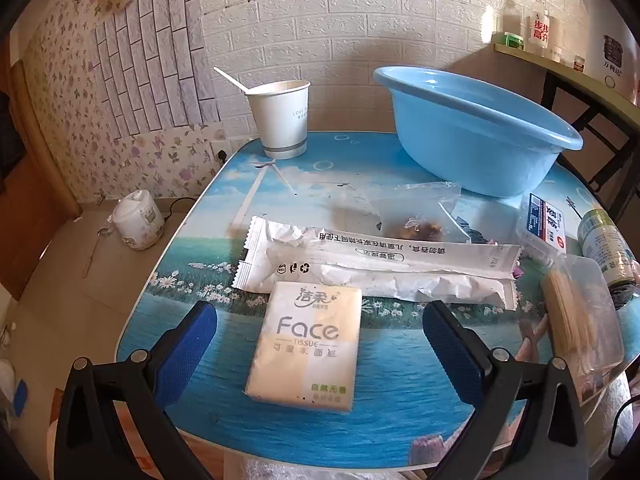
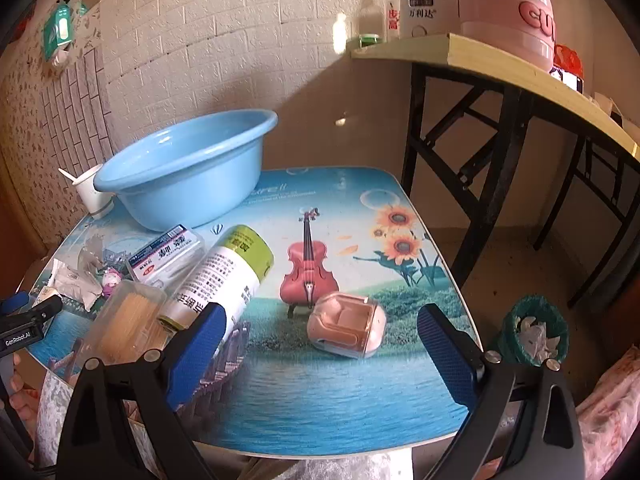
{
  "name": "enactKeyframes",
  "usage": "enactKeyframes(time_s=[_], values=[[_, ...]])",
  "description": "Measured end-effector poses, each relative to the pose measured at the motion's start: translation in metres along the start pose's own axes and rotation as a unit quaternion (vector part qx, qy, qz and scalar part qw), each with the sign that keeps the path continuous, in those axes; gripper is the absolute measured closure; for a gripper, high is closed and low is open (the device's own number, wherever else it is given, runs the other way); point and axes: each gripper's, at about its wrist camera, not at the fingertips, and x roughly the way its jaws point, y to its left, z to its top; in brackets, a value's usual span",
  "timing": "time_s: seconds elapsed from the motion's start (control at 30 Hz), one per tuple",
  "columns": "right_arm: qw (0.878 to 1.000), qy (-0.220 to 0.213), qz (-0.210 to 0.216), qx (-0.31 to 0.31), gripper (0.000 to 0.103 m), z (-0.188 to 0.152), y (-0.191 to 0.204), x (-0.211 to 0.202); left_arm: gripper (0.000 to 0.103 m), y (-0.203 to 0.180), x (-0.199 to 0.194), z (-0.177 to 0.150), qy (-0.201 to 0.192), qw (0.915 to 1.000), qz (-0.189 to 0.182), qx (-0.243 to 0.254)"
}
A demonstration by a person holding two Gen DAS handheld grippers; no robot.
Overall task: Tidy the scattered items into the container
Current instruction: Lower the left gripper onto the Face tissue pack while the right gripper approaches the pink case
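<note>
We are holding our left gripper (image 1: 320, 344) wide open around a cream tissue pack (image 1: 306, 344) reading "Face TISSUE", pads not touching it. Our right gripper (image 2: 320, 344), also wide and empty, is hovering near a pink plastic case (image 2: 347, 330); the light blue plastic basin (image 2: 188, 168) is sitting at the table's (image 2: 340, 400) far edge

From my left camera, the green-labelled bottle (image 1: 608, 246) is cut off by the picture's right edge. The blue basin (image 1: 472, 128) hides its own inside. Shelf bottle labels (image 1: 539, 32) are too blurred to read.
</note>
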Motion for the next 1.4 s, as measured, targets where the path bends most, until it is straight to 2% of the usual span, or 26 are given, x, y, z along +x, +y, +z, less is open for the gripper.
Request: enactKeyframes(time_s=[0.53, 0.63, 0.7, 0.8, 0.9, 1.03, 1.33, 1.4], values=[[0.999, -0.002, -0.041, 0.004, 0.005, -0.003, -0.017, 0.009, 0.000, -0.001, 0.005, -0.002, -0.010, 0.9999, 0.006, 0.008], [0.999, 0.002, -0.046, 0.003, 0.007, -0.004, -0.018, 0.012, 0.000, 0.000, 0.007, -0.002, -0.011, 0.9999, 0.005, 0.004], [0.999, 0.006, -0.048, 0.002, 0.014, -0.004, -0.019, 0.014, 0.000, 0.001, 0.008, -0.003, -0.010, 0.9999, 0.005, 0.001], [0.998, 0.011, -0.056, -0.001, 0.015, -0.005, -0.018, 0.018, 0.000, 0.003, 0.009, -0.004, -0.012, 0.9999, 0.010, -0.004], [0.999, 0.018, -0.051, 0.002, 0.022, -0.007, -0.017, 0.023, 0.000, 0.005, 0.009, -0.004, -0.018, 0.9998, 0.011, -0.006], [0.999, 0.024, -0.047, 0.004, 0.023, -0.008, -0.015, 0.029, 0.006, 0.006, 0.012, -0.003, -0.020, 0.9997, 0.008, -0.006], [0.998, 0.026, -0.052, 0.007, 0.023, -0.008, -0.013, 0.034, 0.007, 0.014, 0.016, -0.008, -0.017, 0.9998, -0.003, -0.006], [0.998, 0.023, -0.054, 0.007, 0.023, -0.008, -0.013, 0.035, 0.011, 0.018, 0.015, -0.009, -0.019, 0.9997, -0.010, -0.006]])
